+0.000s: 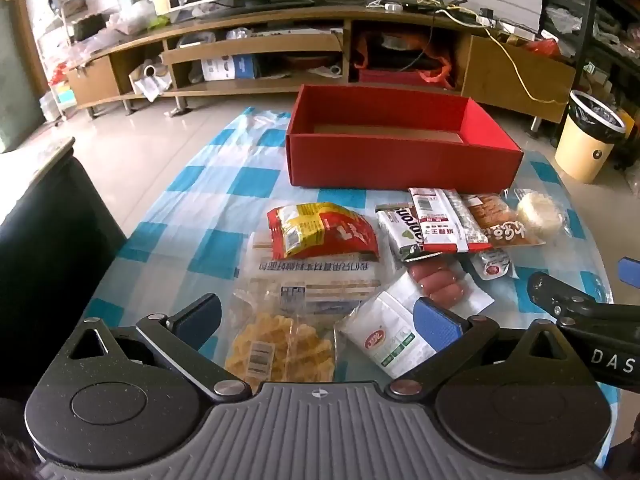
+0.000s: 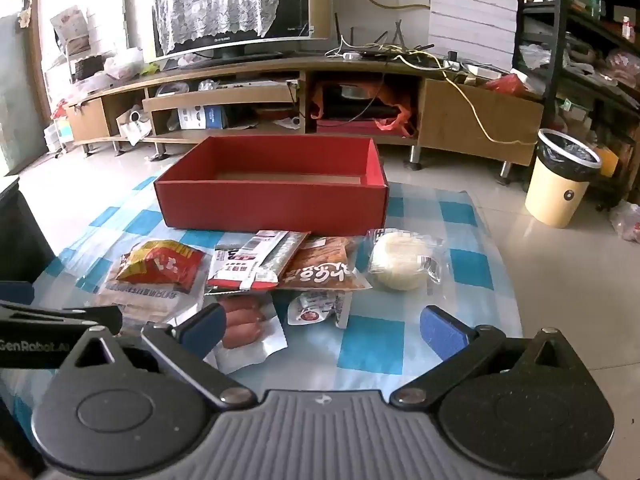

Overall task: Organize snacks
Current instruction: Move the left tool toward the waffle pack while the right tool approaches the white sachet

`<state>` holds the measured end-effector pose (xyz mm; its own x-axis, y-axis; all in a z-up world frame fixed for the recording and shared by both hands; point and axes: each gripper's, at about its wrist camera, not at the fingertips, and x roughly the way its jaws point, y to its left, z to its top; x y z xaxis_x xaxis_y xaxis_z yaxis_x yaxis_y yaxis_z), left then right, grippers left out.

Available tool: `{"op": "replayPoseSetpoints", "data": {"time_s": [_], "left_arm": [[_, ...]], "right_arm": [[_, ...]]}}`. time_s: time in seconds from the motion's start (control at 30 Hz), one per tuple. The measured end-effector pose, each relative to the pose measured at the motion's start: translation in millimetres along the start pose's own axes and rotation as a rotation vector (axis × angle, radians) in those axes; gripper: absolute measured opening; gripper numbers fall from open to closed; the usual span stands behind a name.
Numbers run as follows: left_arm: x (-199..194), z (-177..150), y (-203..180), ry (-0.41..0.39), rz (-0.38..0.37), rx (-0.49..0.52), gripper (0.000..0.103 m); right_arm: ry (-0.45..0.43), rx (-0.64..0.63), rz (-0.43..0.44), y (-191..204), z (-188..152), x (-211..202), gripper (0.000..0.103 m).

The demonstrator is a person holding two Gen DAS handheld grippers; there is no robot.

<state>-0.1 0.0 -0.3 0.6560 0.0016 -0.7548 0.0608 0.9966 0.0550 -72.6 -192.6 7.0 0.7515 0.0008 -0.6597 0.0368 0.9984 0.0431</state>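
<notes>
I hold my left gripper wide and empty just above the waffle pack, nearer it than my equally spread right gripper; the red box sits beyond.

A long wooden TV stand runs along the wall, a lace-draped television on top (cables trailing beside it); a cream waste bin stands at right.

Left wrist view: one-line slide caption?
Open left gripper above waffle pack; snack packets before empty red box.
</notes>
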Motion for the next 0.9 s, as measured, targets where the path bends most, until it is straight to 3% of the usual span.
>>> {"op": "replayPoseSetpoints", "data": {"time_s": [0.5,0.9], "left_arm": [[14,-12,4,0.126,0.042,-0.003,0.103],[15,-14,3,0.144,0.067,0.002,0.103]], "right_arm": [[0.068,-0.047,0.014,13,-8,11,0.102],[0.116,-0.061,0.008,14,-10,17,0.102]]}}
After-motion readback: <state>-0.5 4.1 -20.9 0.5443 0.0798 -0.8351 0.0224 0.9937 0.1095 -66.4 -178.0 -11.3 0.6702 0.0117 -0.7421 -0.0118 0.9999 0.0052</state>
